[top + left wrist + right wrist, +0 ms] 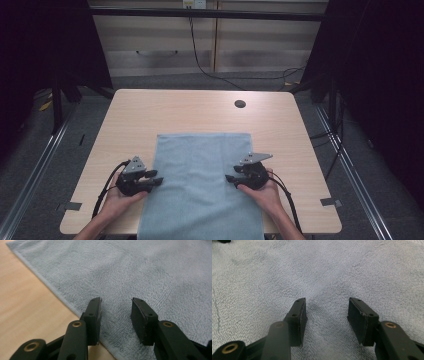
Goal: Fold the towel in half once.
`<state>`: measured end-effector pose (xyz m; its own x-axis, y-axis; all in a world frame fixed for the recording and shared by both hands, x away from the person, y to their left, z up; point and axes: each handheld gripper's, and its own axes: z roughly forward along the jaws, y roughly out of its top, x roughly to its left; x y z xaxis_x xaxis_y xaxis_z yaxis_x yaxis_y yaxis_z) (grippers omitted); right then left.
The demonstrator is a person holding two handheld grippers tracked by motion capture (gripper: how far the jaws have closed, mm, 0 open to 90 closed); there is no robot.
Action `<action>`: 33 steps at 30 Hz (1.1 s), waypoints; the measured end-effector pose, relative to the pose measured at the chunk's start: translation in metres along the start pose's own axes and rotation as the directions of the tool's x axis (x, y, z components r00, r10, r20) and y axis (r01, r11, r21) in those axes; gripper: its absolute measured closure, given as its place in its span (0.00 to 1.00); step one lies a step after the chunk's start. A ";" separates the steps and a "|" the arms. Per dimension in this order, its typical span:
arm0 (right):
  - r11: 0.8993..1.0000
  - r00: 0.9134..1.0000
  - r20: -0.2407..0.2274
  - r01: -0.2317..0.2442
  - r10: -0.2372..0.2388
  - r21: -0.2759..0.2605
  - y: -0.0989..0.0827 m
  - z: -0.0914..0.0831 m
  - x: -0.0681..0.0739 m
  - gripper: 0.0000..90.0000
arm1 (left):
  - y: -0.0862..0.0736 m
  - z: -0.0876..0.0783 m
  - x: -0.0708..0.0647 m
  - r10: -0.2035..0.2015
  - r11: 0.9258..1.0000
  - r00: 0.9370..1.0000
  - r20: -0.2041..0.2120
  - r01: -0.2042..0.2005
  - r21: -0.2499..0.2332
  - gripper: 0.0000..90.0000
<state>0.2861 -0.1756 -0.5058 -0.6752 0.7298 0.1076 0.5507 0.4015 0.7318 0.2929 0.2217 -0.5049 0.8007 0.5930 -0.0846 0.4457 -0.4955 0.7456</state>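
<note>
A light blue towel (200, 185) lies flat on the wooden table (200, 110), reaching past the near edge. My left gripper (156, 181) rests at the towel's left edge, open, its jaws pointing right over the cloth. In the left gripper view the open left gripper (116, 302) hovers just inside the towel's hem (50, 287), nothing between the jaws. My right gripper (230, 178) sits at the towel's right side, jaws pointing left. In the right gripper view the right gripper (327, 302) stands open over the towel (324, 272).
A round dark cable hole (240, 104) sits in the table's far right part. Bare wood surrounds the towel on the left, right and far side. Cables (210, 65) trail on the floor beyond the table. Dark curtains hang at both sides.
</note>
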 end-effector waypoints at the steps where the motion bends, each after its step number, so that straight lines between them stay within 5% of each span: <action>1: 1.000 1.000 -0.007 0.006 -0.006 0.005 -0.002 -0.002 0.004 0.55 | -0.004 -0.003 -0.003 0.004 1.000 1.000 0.004 -0.004 -0.007 0.66; 14: 1.000 0.992 -0.123 0.027 -0.026 0.005 -0.031 -0.030 0.044 0.55 | -0.030 -0.035 -0.037 0.010 1.000 0.999 0.046 -0.011 0.022 0.67; 19: 0.999 0.991 -0.132 0.037 -0.034 0.024 -0.033 -0.035 0.055 0.57 | -0.033 -0.042 -0.035 -0.034 0.999 0.995 0.091 0.032 0.028 0.66; 21: 1.000 0.990 -0.137 0.019 -0.018 0.007 -0.029 -0.035 0.048 0.56 | -0.027 -0.042 -0.028 -0.051 0.999 0.996 0.068 0.051 0.000 0.63; 27: 0.998 0.999 -0.031 -0.037 0.035 -0.048 -0.005 -0.035 0.000 0.58 | -0.005 -0.034 0.002 -0.114 0.992 0.993 0.005 0.115 -0.046 0.61; 31: 0.995 0.997 0.020 -0.075 0.077 -0.059 0.007 -0.027 -0.028 0.61 | 0.012 -0.025 0.028 -0.162 0.984 0.987 -0.011 0.161 -0.071 0.61; 33: 0.987 0.991 -0.007 -0.136 0.136 -0.090 0.013 -0.025 -0.041 0.60 | 0.021 -0.020 0.040 -0.182 0.981 0.983 -0.032 0.179 -0.080 0.61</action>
<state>0.3086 -0.2140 -0.4838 -0.5972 0.7740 0.2106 0.5908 0.2468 0.7681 0.3260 0.2473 -0.4795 0.6933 0.6932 -0.1973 0.5481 -0.3293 0.7689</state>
